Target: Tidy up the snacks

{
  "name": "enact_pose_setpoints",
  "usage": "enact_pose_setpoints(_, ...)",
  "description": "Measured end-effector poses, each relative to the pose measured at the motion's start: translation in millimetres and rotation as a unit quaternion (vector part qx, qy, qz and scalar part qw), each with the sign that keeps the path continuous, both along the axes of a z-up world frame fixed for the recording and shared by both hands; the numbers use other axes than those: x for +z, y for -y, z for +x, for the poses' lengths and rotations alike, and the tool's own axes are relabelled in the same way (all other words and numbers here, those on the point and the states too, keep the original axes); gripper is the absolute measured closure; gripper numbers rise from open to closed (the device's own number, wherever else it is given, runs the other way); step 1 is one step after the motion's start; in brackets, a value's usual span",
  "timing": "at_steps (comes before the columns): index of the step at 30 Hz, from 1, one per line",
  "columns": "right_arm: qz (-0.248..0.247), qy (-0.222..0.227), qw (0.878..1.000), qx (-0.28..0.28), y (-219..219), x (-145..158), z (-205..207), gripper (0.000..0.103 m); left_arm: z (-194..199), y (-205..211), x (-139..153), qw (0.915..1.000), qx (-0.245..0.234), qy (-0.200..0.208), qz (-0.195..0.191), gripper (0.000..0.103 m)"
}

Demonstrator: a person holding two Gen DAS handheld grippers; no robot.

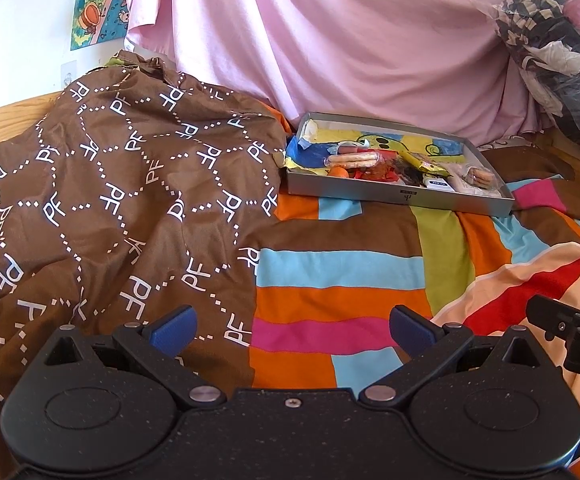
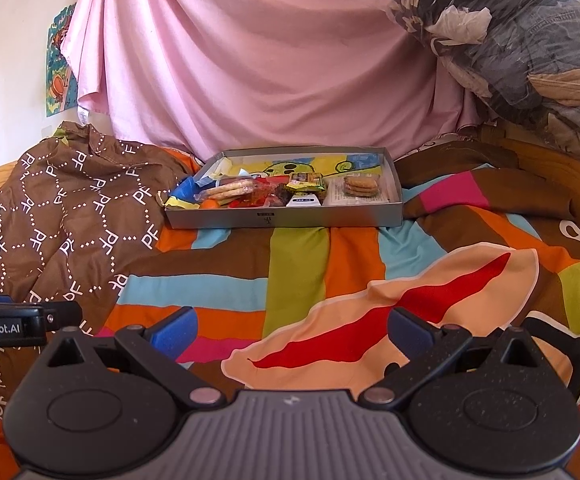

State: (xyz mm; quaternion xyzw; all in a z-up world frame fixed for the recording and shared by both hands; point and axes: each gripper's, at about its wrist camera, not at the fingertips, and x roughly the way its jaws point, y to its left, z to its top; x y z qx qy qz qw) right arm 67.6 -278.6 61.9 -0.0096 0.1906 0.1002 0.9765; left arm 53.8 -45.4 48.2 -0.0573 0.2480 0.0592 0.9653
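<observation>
Pink draped cloth (image 2: 250, 60) fills the upper part of both views, and below it we see a bed covered with a striped, many-coloured sheet (image 2: 301, 280). On this sheet, in the middle of the right wrist view, stands a shallow grey cardboard tray (image 2: 290, 218) with the wrapped snacks (image 2: 266, 192) inside. They lie crowded in its front half: a pack of round biscuits (image 2: 362, 185) to the right, yellow and red wrappers in the centre.

Our left gripper (image 1: 293, 330) and right gripper (image 2: 291, 330) hang low in the frame, each with the blue pads spread wide and holding nothing. Both are well apart from the tray.

We judge that the scene fits two stages: snacks gathered in the tray and still to be sorted, or already put there as wanted. We cannot tell which.

Open sheet lies between the grippers and the tray. At left, a crumpled brown quilt with white letters (image 1: 110, 200) touches the tray's left edge, so room is narrower there.
</observation>
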Motion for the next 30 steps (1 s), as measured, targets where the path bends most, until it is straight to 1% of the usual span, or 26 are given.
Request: enact_pose_setpoints(30, -0.003, -0.003, 1.0, 0.003, -2.1, -1.2, -0.2, 0.0, -2.6, -0.5, -3.7, 0.9999, 0.003, -0.007, -0.007, 0.001)
